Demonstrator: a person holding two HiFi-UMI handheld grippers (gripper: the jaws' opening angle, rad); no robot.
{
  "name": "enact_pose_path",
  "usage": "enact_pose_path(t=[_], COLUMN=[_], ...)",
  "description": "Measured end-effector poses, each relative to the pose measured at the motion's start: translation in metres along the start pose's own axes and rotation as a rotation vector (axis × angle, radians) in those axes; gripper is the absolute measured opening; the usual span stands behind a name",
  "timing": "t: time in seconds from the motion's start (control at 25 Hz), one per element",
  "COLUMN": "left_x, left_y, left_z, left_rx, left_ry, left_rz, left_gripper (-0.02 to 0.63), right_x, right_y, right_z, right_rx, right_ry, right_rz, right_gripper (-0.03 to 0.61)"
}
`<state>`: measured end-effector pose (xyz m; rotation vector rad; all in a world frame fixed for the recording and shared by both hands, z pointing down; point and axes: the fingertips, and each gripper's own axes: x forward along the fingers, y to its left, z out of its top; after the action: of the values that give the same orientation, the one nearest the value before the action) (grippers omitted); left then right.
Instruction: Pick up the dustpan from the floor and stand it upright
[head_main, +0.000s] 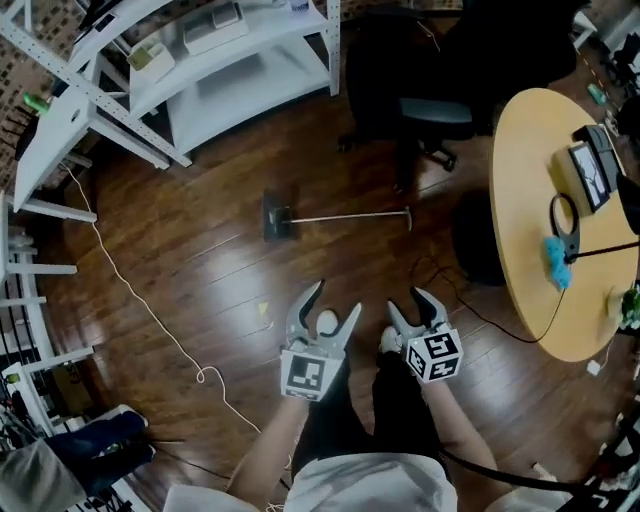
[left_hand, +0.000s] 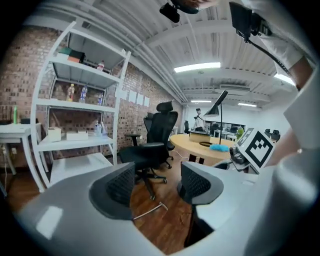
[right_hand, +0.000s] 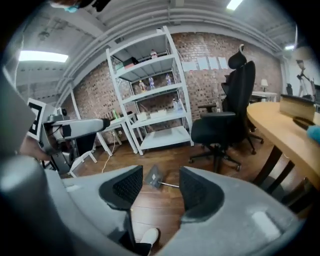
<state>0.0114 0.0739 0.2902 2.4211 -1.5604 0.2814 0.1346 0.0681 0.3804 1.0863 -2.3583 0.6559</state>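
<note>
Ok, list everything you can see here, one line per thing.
floor: one, dark wood boards, underfoot
dustpan: one, dark with a long pale handle, lying flat on the floor ahead of both grippers
office chair: one, black, beyond the dustpan
shelving unit: one, white, top left
round table: one, light wood, right side
duster: one, blue, on the round table
cable: one, white, trailing over the floor at left
left gripper: one, grey, fingers apart, nothing between them
right gripper: one, grey, fingers apart, nothing between them
</note>
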Motion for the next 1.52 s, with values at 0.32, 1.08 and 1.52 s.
enact_pose_path(t=[0.32, 1.08, 1.52], left_x=[0.157, 0.384, 0.311], left_y=[0.046, 0.059, 0.050], left_z=[-0.207, -0.541, -0.400], left_rx=[-0.039, -0.079, -0.160], left_ry=[0.187, 0.251, 0.240], left_rz=[-0.038, -0.154, -0.135], left_gripper=[0.291, 0.293, 0.325], right_x=[0.195, 0.484, 0.380], right_y=[-0.134, -0.503, -0.410], right_z=[-0.139, -0.437, -0.247], right_rx=[0.071, 0.083, -0.015], right_ry=[0.147, 0.379, 0.244], right_rz=[-0.080, -0.380, -0.423], right_gripper=[0.216, 0.173, 0.065])
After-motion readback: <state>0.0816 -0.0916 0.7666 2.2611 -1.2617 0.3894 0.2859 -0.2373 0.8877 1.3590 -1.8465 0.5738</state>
